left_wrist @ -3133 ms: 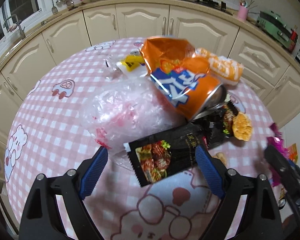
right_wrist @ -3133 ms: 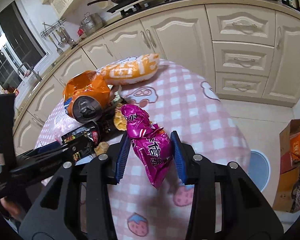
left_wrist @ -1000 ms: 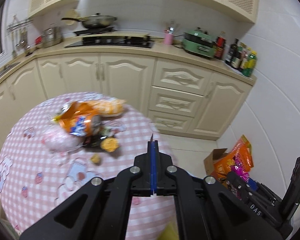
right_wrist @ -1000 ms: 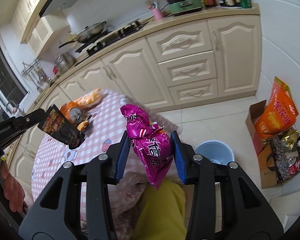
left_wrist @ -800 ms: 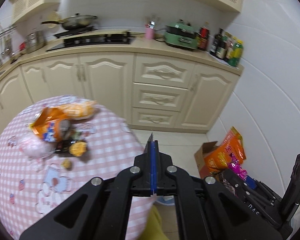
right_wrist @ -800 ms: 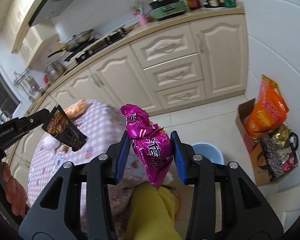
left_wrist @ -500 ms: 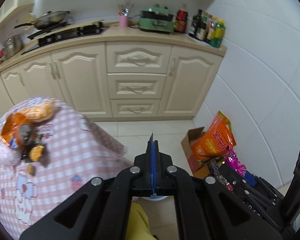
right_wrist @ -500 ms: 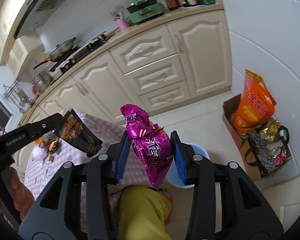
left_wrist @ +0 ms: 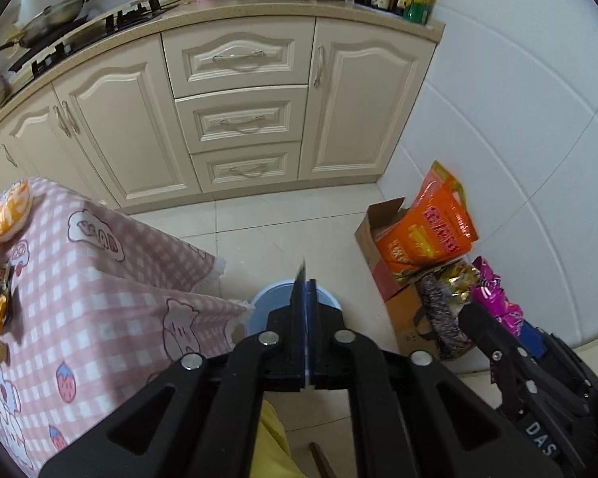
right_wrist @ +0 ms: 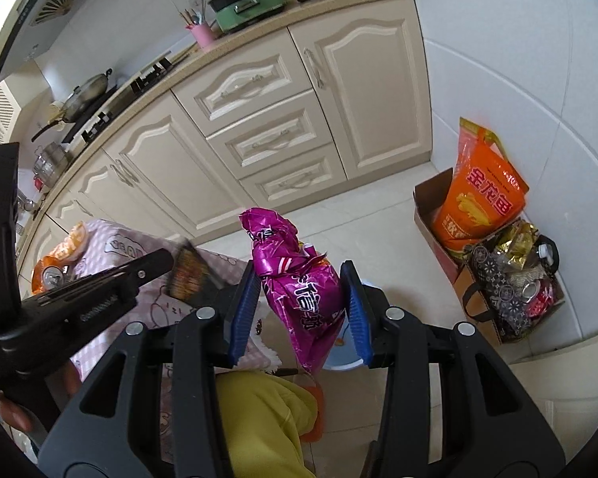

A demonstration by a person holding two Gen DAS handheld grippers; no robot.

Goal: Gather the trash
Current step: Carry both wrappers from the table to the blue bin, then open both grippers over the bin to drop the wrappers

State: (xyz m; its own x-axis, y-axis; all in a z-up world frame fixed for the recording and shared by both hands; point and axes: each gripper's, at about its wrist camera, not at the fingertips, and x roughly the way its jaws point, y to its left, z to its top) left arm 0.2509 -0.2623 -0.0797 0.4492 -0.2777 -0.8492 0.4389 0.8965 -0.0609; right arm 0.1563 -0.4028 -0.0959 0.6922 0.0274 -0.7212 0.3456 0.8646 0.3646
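We have both wrappers near the blue bin (left_wrist: pixel 264 307): the left gripper (left_wrist: pixel 303 298), jaws just easing apart, pinches the dark wrapper (right_wrist: pixel 187 275) edge-on right above it, nearer than the right gripper (right_wrist: pixel 301 310) clamping the magenta bag (right_wrist: pixel 299 283).

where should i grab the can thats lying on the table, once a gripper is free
Take the can across its round body, coming down from above with one jaw on each curved side. It lies on its side on the pink checked table with its top end facing the right wrist camera, so the flat ends probably give little to pinch. An orange packet crowds it and may get caught too.
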